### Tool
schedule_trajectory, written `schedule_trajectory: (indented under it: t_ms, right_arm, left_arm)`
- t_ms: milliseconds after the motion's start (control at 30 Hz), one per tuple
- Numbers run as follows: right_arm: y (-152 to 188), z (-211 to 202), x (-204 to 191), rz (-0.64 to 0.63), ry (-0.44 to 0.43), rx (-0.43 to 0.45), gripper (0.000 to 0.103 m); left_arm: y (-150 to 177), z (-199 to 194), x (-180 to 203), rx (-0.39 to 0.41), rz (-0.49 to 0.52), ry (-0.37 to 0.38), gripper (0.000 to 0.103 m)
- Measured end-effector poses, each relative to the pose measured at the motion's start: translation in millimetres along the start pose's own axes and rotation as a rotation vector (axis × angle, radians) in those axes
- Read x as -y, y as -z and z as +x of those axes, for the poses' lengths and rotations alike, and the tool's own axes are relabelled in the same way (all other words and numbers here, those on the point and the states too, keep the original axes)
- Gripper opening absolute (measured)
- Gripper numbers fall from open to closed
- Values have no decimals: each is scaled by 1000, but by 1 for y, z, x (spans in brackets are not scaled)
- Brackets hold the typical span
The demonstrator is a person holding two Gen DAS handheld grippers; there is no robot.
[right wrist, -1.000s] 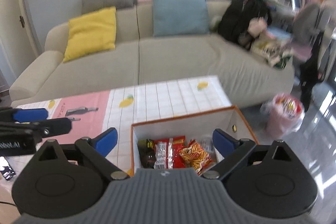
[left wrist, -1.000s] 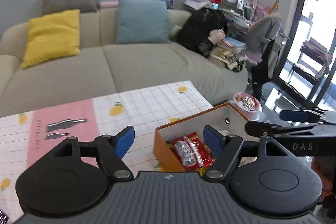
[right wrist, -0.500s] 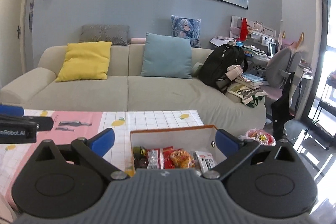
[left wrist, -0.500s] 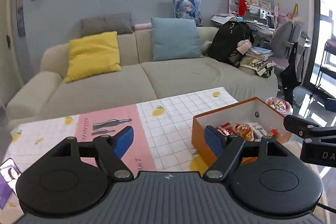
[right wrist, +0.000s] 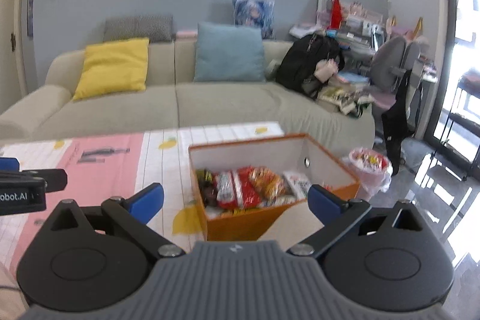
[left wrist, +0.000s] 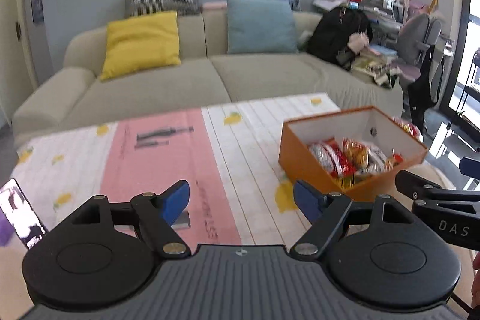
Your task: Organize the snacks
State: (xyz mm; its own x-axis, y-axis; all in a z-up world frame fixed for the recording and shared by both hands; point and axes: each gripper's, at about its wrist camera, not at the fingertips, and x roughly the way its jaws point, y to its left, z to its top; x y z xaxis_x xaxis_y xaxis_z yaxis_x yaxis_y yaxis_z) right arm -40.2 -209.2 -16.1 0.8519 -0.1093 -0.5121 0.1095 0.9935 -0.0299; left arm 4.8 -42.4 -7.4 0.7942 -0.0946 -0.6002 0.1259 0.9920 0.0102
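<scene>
Snacks (right wrist: 249, 188) packed in orange box (left wrist: 303, 161), box standing on table (left wrist: 168, 146) near its right end, sofa (right wrist: 180, 107) behind. Rest of tablecloth bare of loose packets in either view (phone (left wrist: 18, 212) at left edge only), so sorting step judged largely complete, or paused between picks.

Left gripper (left wrist: 241, 198): fingers spread wide, nothing between them, above pink stripe of cloth, box off to its right.

Right gripper (right wrist: 235, 200): fingers at full spread, empty, near wall of box framed between them but untouched.

Next move, as judged: either straighten box on table using both grippers on opposite walls, or reach inside to align packets (wrappers likely slippery; pinch at sealed edge).
</scene>
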Motion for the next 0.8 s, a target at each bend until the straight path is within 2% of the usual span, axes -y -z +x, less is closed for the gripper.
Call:
schedule_trajectory:
  t_ms: [267, 800]
  right_arm:
    - [8, 10, -11, -39, -19, -75, 100]
    - [6, 7, -12, -45, -25, -68, 100]
  left_arm:
    - [13, 7, -9, -81, -29, -9, 92]
    - [9, 6, -14, -91, -40, -18, 92]
